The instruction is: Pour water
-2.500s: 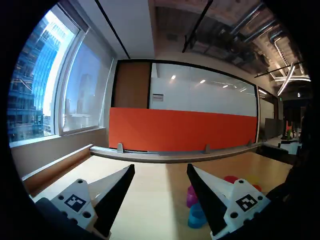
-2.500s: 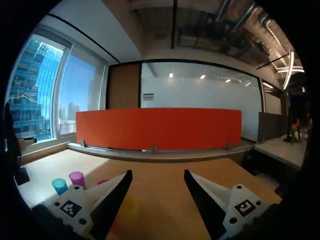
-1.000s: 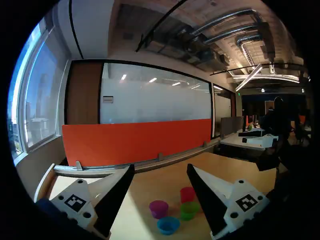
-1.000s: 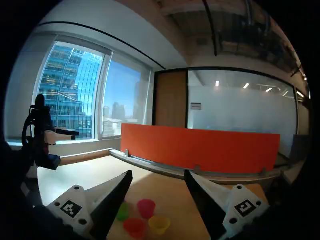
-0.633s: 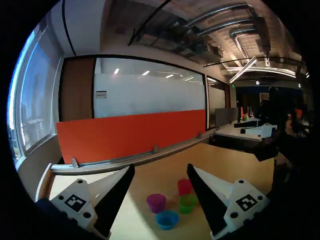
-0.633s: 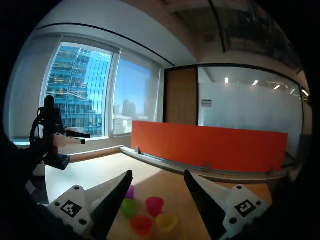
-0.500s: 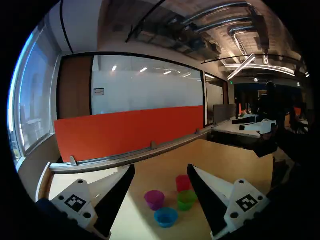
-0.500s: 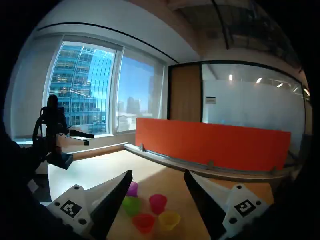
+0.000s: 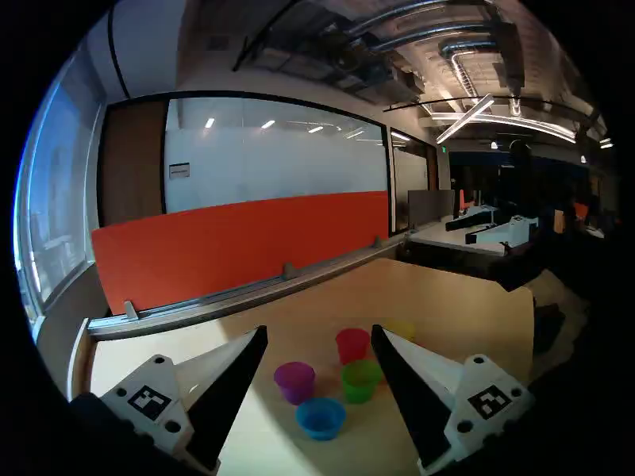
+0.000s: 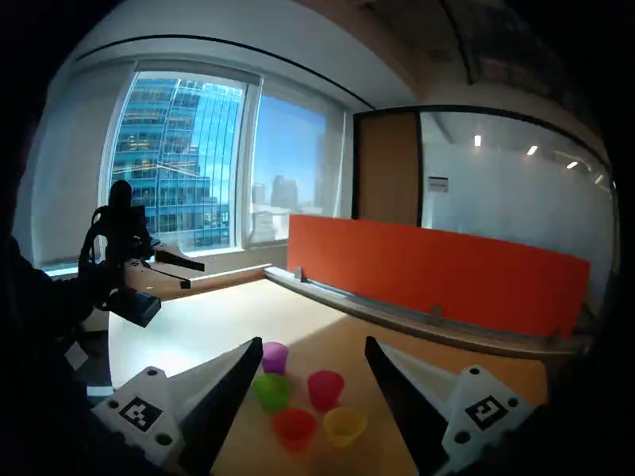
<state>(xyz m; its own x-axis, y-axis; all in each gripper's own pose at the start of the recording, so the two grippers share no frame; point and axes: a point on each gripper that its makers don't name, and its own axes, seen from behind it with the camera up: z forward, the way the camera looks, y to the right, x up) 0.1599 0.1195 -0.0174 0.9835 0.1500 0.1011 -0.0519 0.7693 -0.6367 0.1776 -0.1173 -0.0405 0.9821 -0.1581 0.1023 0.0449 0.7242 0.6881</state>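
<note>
Several small coloured cups stand in a cluster on the light wooden table [image 9: 452, 297]. Seen from the left gripper view, a purple cup [image 9: 294, 381], a blue cup [image 9: 321, 417], a green cup [image 9: 360, 380] and a pink cup [image 9: 352, 345] lie ahead of my open, empty left gripper [image 9: 317, 328]. A yellow cup [image 9: 402, 328] peeks from behind its right finger. In the right gripper view, purple [image 10: 275, 357], green [image 10: 271, 390], pink [image 10: 325, 389], red [image 10: 294, 428] and yellow [image 10: 345, 426] cups sit before my open, empty right gripper [image 10: 313, 341]. The left gripper [image 10: 163, 270] appears farther off, held by a dark-sleeved hand.
An orange divider panel [image 9: 238, 238] on a metal rail runs along the table's far edge, also visible as the orange panel [image 10: 444, 270]. Tall windows [image 10: 182, 174] line one side. Other desks [image 9: 476, 230] stand beyond the table's end.
The left gripper view has swung right and the right gripper view left, so the cups now sit between each pair of fingers. Both grippers stayed open.
</note>
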